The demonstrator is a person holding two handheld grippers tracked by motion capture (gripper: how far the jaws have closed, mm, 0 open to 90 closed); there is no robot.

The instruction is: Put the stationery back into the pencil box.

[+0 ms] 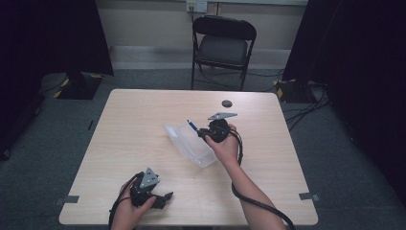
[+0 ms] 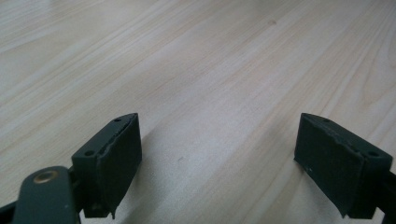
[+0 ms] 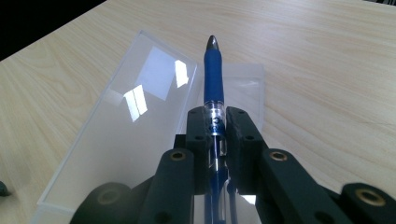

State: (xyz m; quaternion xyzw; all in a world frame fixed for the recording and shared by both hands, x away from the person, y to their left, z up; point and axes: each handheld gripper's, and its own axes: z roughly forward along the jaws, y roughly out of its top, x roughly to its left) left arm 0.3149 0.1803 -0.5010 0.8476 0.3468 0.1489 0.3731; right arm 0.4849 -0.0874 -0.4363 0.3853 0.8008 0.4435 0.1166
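A blue pen (image 3: 214, 79) with a clear barrel and a grey tip is clamped between the jaws of my right gripper (image 3: 216, 123), its tip pointing away over a clear plastic case (image 3: 126, 126). In the high view the right gripper (image 1: 207, 132) hovers at the case (image 1: 186, 143) near the table's middle, and the pen's blue end (image 1: 192, 125) sticks out past the jaws. My left gripper (image 1: 165, 196) rests low near the table's front edge. Its jaws stand wide apart over bare wood, with the left gripper (image 2: 217, 158) holding nothing.
A small dark round object (image 1: 227, 103) lies near the table's far edge. A black folding chair (image 1: 222, 45) stands behind the table (image 1: 134, 120). Cables run across the floor at the right.
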